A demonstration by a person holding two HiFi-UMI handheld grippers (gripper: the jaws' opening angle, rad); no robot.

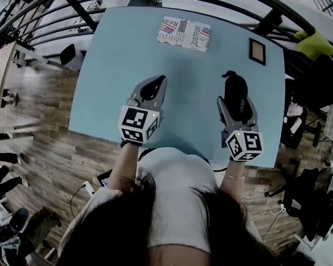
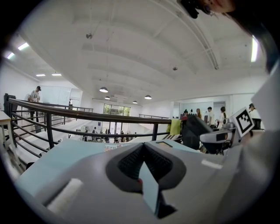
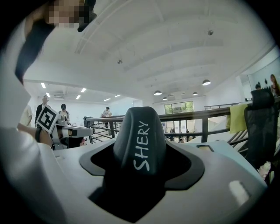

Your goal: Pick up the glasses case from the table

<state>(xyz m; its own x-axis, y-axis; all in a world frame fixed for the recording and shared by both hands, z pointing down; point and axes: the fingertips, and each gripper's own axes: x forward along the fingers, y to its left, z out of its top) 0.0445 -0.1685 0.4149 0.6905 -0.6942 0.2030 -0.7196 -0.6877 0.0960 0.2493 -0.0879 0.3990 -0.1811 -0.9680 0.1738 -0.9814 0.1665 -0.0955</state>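
— Glasses case (image 3: 141,131): where do we have it?
— Clamped in our right tongs (image 3: 142,168), on the right, seemingly lifted off the tabletop (image 1: 125,63). Our left tongs (image 2: 144,164) are together and empty.
— Next?
— We judge the pickup nearly done, so we just grip firmly. It's black, rounded and hard-looking, lettered SHERY in white.

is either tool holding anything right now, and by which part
The right tool is clamped on the black hard-shell glasses case with white lettering, gripping its near end; the far end juts forward. The left tool holds nothing.
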